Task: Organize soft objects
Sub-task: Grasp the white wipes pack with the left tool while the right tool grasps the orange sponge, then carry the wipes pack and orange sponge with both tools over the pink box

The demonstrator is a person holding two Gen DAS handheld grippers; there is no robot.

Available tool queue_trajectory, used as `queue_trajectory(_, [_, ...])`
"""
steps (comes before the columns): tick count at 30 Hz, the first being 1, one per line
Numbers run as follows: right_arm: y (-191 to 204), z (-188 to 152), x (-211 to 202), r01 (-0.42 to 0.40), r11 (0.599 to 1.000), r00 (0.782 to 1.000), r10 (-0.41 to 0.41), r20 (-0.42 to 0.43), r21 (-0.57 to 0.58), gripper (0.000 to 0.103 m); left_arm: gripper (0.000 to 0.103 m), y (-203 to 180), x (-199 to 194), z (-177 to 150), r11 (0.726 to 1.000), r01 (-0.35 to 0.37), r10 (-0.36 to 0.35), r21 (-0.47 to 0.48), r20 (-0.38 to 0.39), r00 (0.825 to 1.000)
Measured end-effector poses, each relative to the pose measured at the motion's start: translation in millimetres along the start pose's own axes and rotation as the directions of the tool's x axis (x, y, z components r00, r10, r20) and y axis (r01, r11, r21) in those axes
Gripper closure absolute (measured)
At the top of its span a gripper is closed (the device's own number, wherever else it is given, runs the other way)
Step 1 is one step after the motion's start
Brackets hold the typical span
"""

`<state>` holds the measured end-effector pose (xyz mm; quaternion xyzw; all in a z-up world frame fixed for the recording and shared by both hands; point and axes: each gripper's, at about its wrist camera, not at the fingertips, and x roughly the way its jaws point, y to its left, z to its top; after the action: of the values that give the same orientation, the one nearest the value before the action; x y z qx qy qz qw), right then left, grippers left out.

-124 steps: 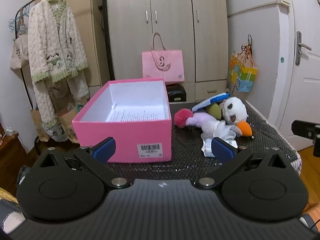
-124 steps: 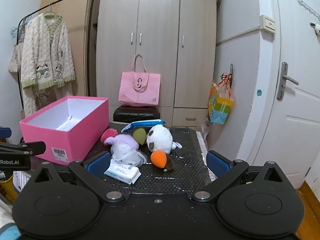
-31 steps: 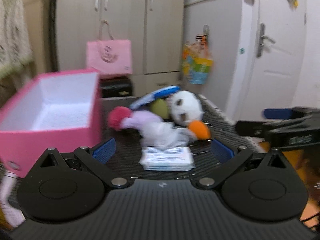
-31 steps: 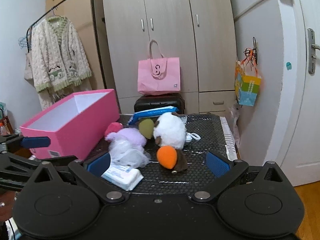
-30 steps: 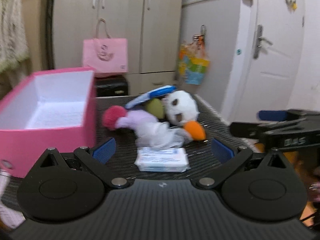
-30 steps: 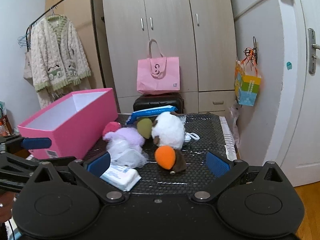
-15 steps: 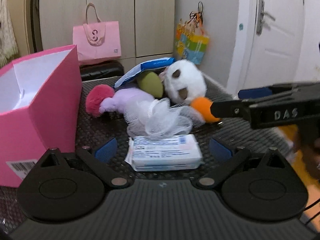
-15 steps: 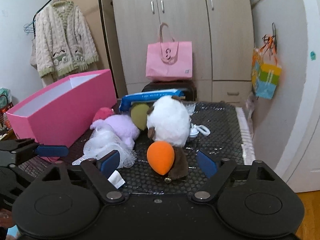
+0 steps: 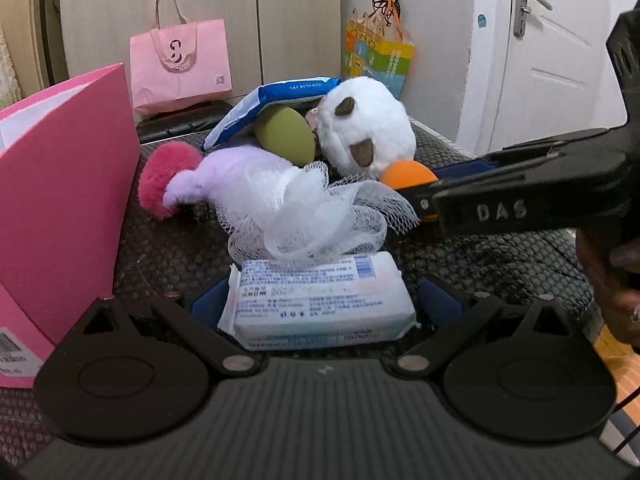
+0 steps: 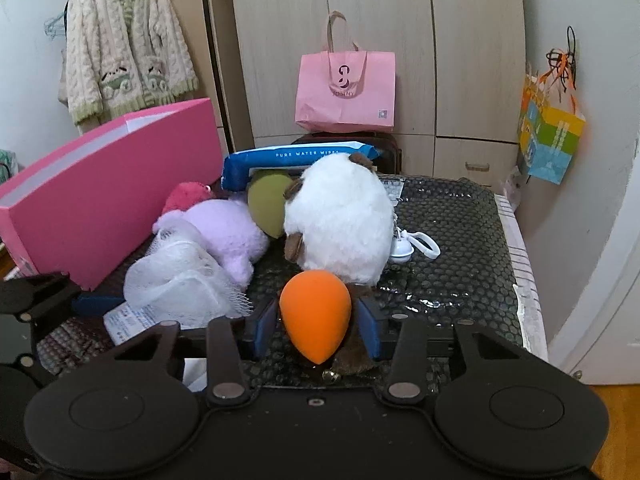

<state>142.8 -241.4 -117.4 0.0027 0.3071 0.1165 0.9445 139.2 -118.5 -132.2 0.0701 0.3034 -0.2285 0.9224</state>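
Note:
A white tissue pack (image 9: 320, 300) lies flat on the black mesh tabletop (image 9: 500, 264), between the fingers of my left gripper (image 9: 322, 304), which is open with its pads just off the pack's ends. My right gripper (image 10: 316, 328) is closing around an orange egg-shaped sponge (image 10: 316, 312); a sliver of gap shows at each pad. Behind the sponge sit a white plush (image 10: 340, 220), a green sponge (image 10: 268, 204), a purple plush (image 10: 228, 232), a white mesh pouf (image 10: 180, 276) and a blue wipes pack (image 10: 300, 156). The open pink box (image 10: 100, 200) stands to the left.
A white keychain clip (image 10: 416, 246) lies right of the white plush. A pink bag (image 10: 346, 88) stands on a dark case before the wardrobe. A colourful bag (image 10: 548, 140) hangs at right, a cardigan (image 10: 124, 48) at left. The tabletop's right edge (image 10: 528, 300) is close.
Both grippers have come down and forward to the pile. The tissue pack now lies between the left fingers. The right jaws have narrowed from wide open to just around the orange sponge.

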Motion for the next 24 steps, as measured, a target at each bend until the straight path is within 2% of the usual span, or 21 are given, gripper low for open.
queue_trajectory(5, [2, -2, 5, 0.004, 1.000, 1.000, -0.004, -0.004, -0.009, 0.055, 0.003, 1, 4, 0, 0.999, -0.029, 0.029, -0.021, 0.006, 1.000])
queue_trajectory(6, [2, -2, 4, 0.001, 1.000, 1.000, -0.001, 0.001, -0.013, 0.060, 0.003, 2, 4, 0, 0.999, -0.026, 0.026, -0.027, 0.012, 1.000])
queue_trajectory(7, [3, -2, 3, 0.002, 1.000, 1.000, -0.002, 0.005, -0.012, 0.060, 0.003, 3, 4, -1, 0.999, -0.022, 0.023, -0.032, 0.018, 1.000])
queue_trajectory(11, [-1, -3, -4, 0.015, 1.000, 1.000, -0.015, 0.018, 0.013, 0.061, 0.020, 7, 0, -2, 0.999, -0.031, 0.033, -0.041, 0.041, 0.999])
queue_trajectory(24, [-3, -14, -32, 0.011, 0.998, 0.999, -0.014, 0.045, 0.067, 0.062, 0.022, 14, -12, -3, 0.996, -0.018, 0.020, -0.084, 0.024, 1.000])
